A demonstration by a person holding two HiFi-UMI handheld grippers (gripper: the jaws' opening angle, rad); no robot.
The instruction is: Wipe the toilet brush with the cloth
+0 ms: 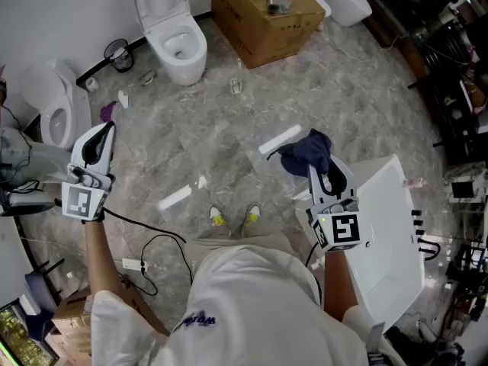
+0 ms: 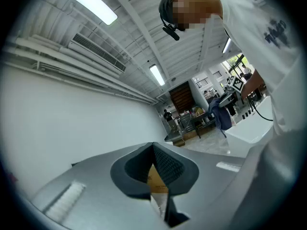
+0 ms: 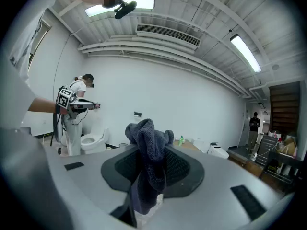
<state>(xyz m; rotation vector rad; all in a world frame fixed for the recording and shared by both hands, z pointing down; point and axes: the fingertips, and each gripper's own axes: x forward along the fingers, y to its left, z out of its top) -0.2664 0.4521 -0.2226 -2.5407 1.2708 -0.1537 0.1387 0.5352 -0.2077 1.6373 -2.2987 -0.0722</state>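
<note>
Starting at the left: my left tongs (image 1: pixel 105 132) hang raised over the floor's left side, near the wall, tips pointing away from me. In the left gripper view the jaws are pressed together, and I can make out nothing caught between them.

Moving towards the middle of the floor, I cannot pick out the toilet brush with any certainty. Neither pair of tongs holds it. A dark wire holder (image 1: pixel 118 52) stands by the far wall, just left of the toilet (image 1: pixel 177 44), and two long white pieces lie flat on the floor, one (image 1: pixel 279 139) just beside the cloth; whether either is the brush I cannot say.

At the right, my right tongs (image 1: pixel 316 172) are clamped on the dark blue cloth (image 1: pixel 309 151), which bunches above the jaws and droops below them, at the left edge of the white worktop (image 1: pixel 396 235).

My judgement: the free left tongs must fetch the brush first, and everything brush-like lies ahead of them, towards the far wall.
</note>
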